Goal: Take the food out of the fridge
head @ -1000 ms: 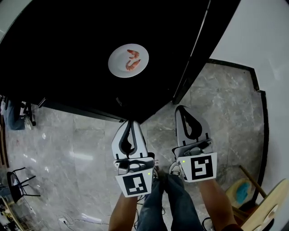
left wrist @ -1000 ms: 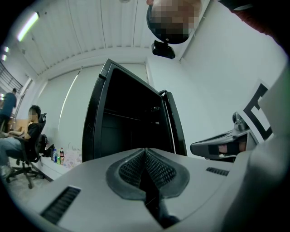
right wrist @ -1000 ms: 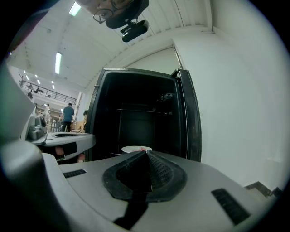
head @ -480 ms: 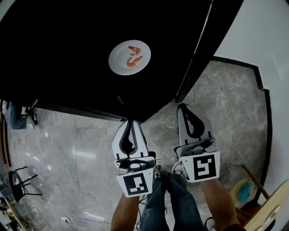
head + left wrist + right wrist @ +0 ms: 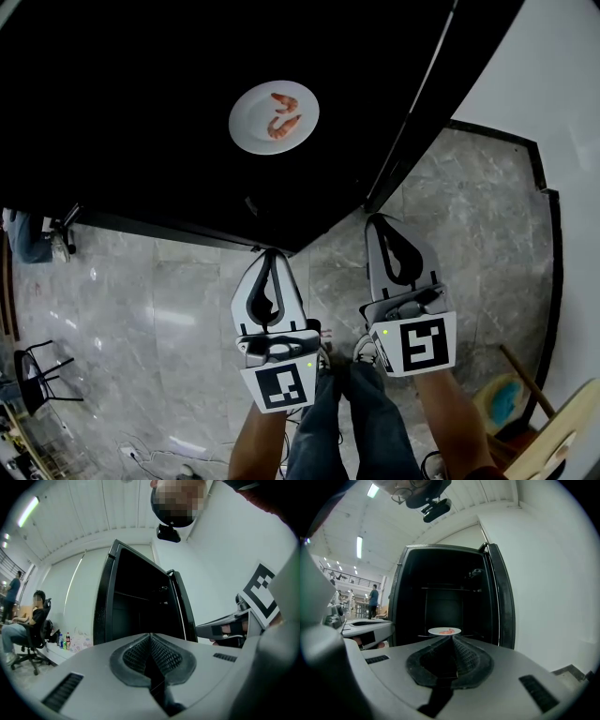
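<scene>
Plate of shrimp [image 5: 274,116]: on a shelf inside the open fridge [image 5: 112,112], straight ahead of both tongs, well apart from them. Round, lying flat, no long axis; shrimp curled, heading too small to tell.
Left tongs [image 5: 271,253], right tongs [image 5: 378,221]: closed tip to tip, empty, level.
Handling: open wide before reaching in; grip the near rim; keep level.
</scene>
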A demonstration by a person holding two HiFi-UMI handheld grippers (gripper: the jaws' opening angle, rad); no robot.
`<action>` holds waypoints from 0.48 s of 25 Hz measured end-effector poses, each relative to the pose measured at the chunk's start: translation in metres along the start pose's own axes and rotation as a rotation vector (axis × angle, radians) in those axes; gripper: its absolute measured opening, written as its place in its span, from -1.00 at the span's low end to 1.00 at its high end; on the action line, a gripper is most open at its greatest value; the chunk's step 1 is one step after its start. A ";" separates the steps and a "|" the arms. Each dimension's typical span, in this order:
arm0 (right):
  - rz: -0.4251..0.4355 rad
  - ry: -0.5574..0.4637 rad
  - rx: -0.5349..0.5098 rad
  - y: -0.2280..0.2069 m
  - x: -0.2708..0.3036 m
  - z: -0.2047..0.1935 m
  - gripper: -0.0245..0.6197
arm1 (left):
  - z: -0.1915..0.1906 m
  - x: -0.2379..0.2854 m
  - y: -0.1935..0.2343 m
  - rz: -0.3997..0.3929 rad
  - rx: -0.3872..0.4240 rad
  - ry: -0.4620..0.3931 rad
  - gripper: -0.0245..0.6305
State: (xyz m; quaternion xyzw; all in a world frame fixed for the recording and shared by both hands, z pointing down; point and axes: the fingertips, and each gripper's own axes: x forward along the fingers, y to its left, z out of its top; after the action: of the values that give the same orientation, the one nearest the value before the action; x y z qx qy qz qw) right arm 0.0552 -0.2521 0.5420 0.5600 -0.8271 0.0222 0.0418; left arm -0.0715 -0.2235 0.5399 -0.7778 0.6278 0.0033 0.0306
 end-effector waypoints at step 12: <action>0.047 0.049 0.135 0.014 0.027 -0.005 -0.85 | 0.008 -0.005 0.016 0.020 -0.007 -0.007 -0.88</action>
State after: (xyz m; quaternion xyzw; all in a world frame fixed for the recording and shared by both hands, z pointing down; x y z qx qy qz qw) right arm 0.0323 -0.2717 0.5493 0.5413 -0.8354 0.0924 0.0237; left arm -0.0879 -0.2215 0.5312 -0.7714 0.6356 0.0085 0.0299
